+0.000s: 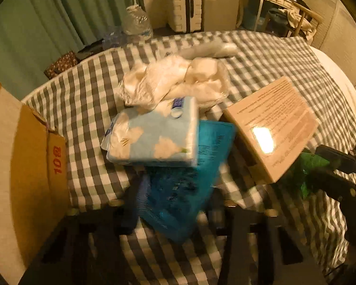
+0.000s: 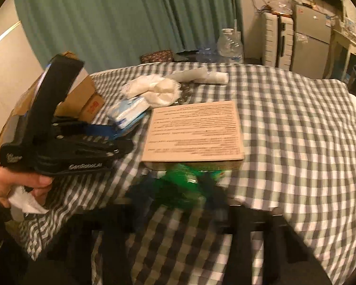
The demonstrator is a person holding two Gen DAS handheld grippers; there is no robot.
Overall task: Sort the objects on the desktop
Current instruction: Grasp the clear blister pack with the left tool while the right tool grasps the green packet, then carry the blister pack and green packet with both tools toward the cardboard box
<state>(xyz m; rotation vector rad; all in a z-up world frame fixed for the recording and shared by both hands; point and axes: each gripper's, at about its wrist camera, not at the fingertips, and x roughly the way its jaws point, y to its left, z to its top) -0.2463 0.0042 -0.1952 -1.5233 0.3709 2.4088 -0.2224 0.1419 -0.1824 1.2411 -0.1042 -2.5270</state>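
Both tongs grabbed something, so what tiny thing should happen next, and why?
Probably lift the left tongs slightly: they pinch the blue packet, but the tissue pack lies on it and could slide. The cardboard box waits alongside.

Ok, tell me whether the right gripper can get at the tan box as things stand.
Probably not yet: the right gripper is closed on the green packet, so its jaws are full, though the tan box lies just beyond with nothing between.

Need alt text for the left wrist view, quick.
The left gripper has its jaws around a blue plastic packet on the grey checked tablecloth. A pale blue tissue pack lies on it, beside a tan printed box.
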